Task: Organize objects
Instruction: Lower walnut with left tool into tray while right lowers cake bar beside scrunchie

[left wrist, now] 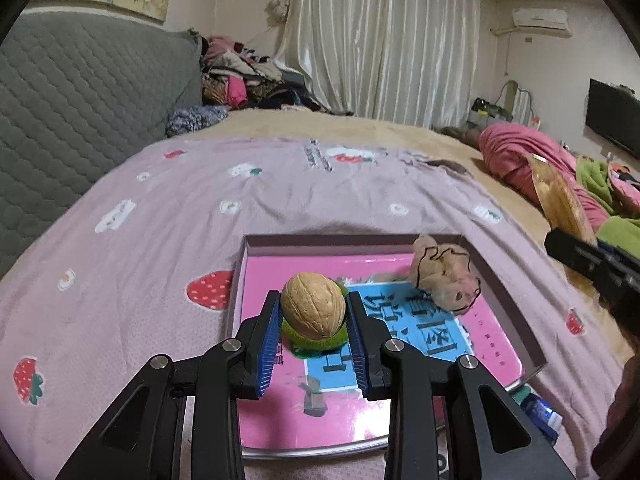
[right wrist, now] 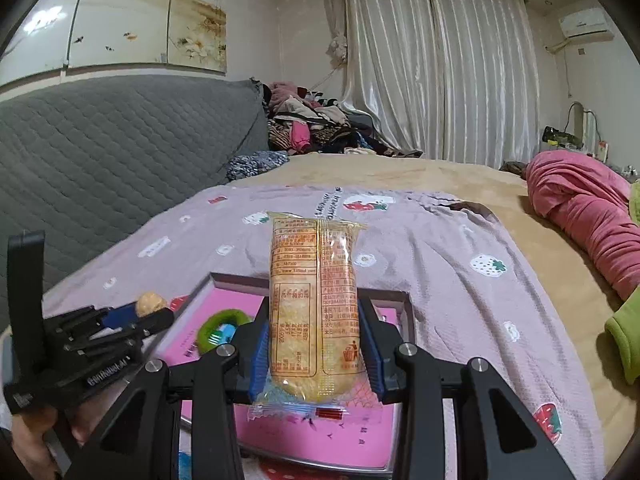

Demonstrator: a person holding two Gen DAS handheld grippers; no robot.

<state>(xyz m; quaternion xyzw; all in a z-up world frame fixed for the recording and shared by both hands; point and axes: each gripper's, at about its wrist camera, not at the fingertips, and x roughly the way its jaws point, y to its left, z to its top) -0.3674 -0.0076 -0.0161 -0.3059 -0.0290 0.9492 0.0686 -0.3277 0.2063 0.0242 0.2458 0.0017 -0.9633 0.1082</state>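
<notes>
Shallow pink-lined cardboard box (left wrist: 516, 292) sits lower centre of left view on lilac strawberry-print bedspread (left wrist: 132, 264). My right gripper (right wrist: 316, 348) clamps long yellow wrapped snack packet (right wrist: 312, 304), lower centre of right view; my left gripper (left wrist: 312, 320) pinches tan walnut (left wrist: 313, 305) above green ring (left wrist: 316, 340). I'd lower each over bare pink floor, clear of beige scrunchie (left wrist: 444, 276), release low.

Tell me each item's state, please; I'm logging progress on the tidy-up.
left gripper: shut on walnut.
walnut: held above the box.
right gripper: shut on snack packet.
snack packet: sealed, held upright.
box: open, on the bedspread.
green ring: lying in the box.
beige scrunchie: lying in the box.
</notes>
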